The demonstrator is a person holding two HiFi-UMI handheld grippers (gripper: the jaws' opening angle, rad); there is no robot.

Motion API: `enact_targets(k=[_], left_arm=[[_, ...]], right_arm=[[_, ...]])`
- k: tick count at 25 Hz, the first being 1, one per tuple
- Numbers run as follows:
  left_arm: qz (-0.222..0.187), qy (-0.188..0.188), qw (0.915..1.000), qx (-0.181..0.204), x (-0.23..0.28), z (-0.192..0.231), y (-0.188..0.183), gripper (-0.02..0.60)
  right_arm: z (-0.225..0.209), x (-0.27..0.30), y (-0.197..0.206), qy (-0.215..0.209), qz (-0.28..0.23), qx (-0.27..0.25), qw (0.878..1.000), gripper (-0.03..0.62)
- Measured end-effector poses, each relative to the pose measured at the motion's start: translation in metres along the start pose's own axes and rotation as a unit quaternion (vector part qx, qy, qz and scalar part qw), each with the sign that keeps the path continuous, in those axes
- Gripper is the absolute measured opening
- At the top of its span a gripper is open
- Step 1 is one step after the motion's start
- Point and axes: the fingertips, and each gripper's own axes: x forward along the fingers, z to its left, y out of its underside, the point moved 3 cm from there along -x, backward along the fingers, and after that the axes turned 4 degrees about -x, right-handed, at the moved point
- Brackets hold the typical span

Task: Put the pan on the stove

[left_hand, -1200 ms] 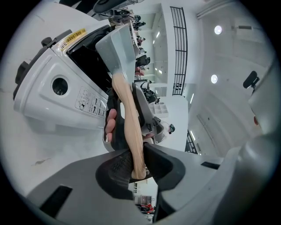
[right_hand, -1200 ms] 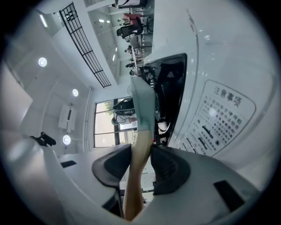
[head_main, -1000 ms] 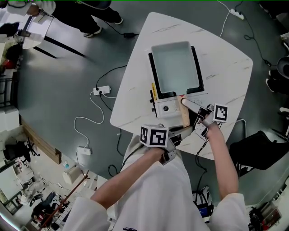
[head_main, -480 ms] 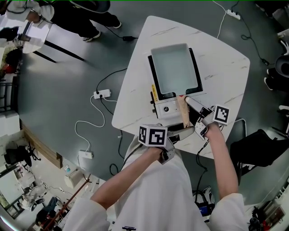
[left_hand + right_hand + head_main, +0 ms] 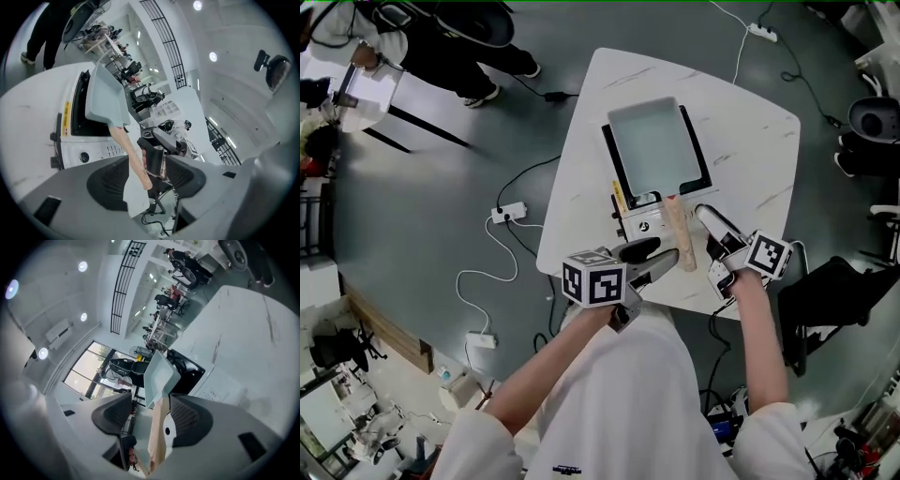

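Observation:
A pale blue rectangular pan (image 5: 652,145) sits on the black-topped portable stove (image 5: 639,223) on the white table (image 5: 750,141). Its wooden handle (image 5: 680,236) points toward me. My left gripper (image 5: 661,260) hangs just left of the handle's end, and its jaws have just been opening. My right gripper (image 5: 711,232) is just right of the handle, jaws also just opened. In the left gripper view the handle (image 5: 132,157) lies between the spread jaws, untouched. The right gripper view shows the handle (image 5: 158,437) in the gap below the pan (image 5: 157,376), with no pad pressing it.
The stove's white front with its knob (image 5: 644,225) faces me near the table's front edge. A power strip (image 5: 511,187) and cables lie on the floor at left. A dark chair (image 5: 825,300) stands at right. A person stands at the top left.
Both grippers have let go of the wooden handle, opened wide and drawn back toward me and upward. The pan stays on the stove.

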Motion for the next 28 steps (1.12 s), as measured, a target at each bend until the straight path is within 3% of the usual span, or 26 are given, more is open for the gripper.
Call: enact_targets(k=[6,12,13,15,20,24,28], left_arm=[[-0.020,-0.024,0.9895,0.141,-0.046,-0.023,-0.031,0.186],[-0.067,-0.051,0.9701,0.228,-0.095,-0.046,-0.060,0.101],[-0.077,-0.058,0.9665,0.238,-0.104,-0.049,-0.064,0.061],[-0.098,-0.070,0.9586,0.258,-0.123,-0.057,-0.071,0.040],[-0.153,-0.103,0.9391,0.290,-0.165,-0.074,-0.083,0.002],[-0.193,-0.121,0.9324,0.281,-0.192,-0.080,-0.086,0.002],[-0.202,-0.132,0.9266,0.288,-0.205,-0.082,-0.081,0.000]], right_arm=[[0.045,-0.035,-0.006,0.023,-0.076,-0.022,0.997,0.239],[0.089,-0.068,-0.007,0.062,-0.124,-0.103,0.985,0.179],[0.095,-0.073,-0.006,0.083,-0.129,-0.127,0.980,0.178],[0.109,-0.083,-0.005,0.118,-0.141,-0.177,0.967,0.142],[0.146,-0.098,0.003,0.149,-0.163,-0.278,0.935,0.052],[0.167,-0.105,0.015,0.171,-0.164,-0.361,0.902,0.008],[0.181,-0.104,0.041,0.164,-0.136,-0.423,0.881,0.006]])
